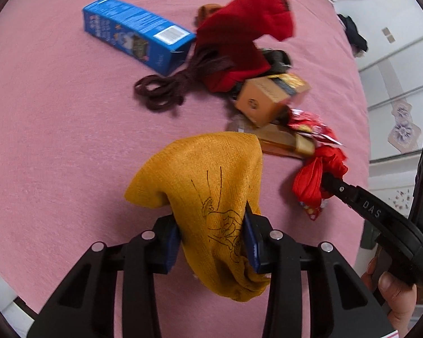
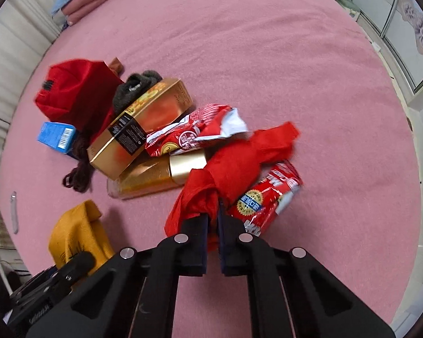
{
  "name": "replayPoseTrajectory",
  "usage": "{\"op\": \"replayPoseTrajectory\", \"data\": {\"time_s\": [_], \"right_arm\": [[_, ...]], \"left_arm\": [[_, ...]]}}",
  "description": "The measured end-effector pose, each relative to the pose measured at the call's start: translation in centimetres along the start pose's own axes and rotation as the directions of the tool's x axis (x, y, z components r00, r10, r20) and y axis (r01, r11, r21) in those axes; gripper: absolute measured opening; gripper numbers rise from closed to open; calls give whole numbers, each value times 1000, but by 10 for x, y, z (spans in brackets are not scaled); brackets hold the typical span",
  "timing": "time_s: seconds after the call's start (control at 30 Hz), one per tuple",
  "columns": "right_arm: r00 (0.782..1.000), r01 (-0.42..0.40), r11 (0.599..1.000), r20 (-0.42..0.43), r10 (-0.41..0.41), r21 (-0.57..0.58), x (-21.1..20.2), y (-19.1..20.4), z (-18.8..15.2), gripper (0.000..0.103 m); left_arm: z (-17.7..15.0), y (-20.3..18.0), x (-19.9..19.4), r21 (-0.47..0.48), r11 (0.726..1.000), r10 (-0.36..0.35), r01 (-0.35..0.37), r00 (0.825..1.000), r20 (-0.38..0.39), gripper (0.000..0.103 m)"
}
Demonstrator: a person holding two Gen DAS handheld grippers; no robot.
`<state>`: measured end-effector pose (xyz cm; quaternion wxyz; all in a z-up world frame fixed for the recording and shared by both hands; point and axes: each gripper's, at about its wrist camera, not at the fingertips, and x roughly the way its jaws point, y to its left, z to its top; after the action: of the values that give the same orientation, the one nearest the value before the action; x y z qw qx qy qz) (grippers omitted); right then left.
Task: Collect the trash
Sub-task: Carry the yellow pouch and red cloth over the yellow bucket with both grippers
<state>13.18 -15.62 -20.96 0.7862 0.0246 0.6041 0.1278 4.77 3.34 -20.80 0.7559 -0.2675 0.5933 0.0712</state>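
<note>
Your left gripper [image 1: 211,242] has its blue pads pinched into a mustard-yellow knitted cloth with a black line drawing [image 1: 206,186], which hangs lifted above the pink bedspread [image 1: 56,140]. Your right gripper [image 2: 213,225] is clamped tight on a crumpled red plastic bag [image 2: 234,169], its jaws nearly together on the thin film. Touching that bag lies a red printed snack wrapper [image 2: 268,194]; beyond it sit a gold-capped amber bottle [image 2: 158,177], a second red-and-white snack packet [image 2: 200,129] and a long gold cardboard box [image 2: 143,129]. Farther out are a red knitted hat [image 2: 73,93] and a blue carton [image 1: 132,33].
</note>
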Motion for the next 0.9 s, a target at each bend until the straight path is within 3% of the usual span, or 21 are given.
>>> {"op": "replayPoseTrajectory", "data": {"time_s": [0.23, 0.5, 0.7, 0.9], "right_arm": [[997, -68, 998, 31, 69, -15, -58, -26, -24, 5], [995, -62, 998, 76, 62, -1, -120, -61, -53, 5], [992, -54, 995, 115, 43, 89, -156, -110, -72, 5], [987, -41, 981, 163, 9, 190, -185, -169, -90, 5]], "left_arm": [[-15, -44, -20, 81, 995, -53, 54, 998, -16, 38], [-40, -105, -32, 199, 974, -95, 105, 994, -61, 38], [-65, -163, -35, 315, 938, -116, 141, 988, -99, 38], [-90, -230, -30, 441, 880, -123, 176, 982, -146, 38]]}}
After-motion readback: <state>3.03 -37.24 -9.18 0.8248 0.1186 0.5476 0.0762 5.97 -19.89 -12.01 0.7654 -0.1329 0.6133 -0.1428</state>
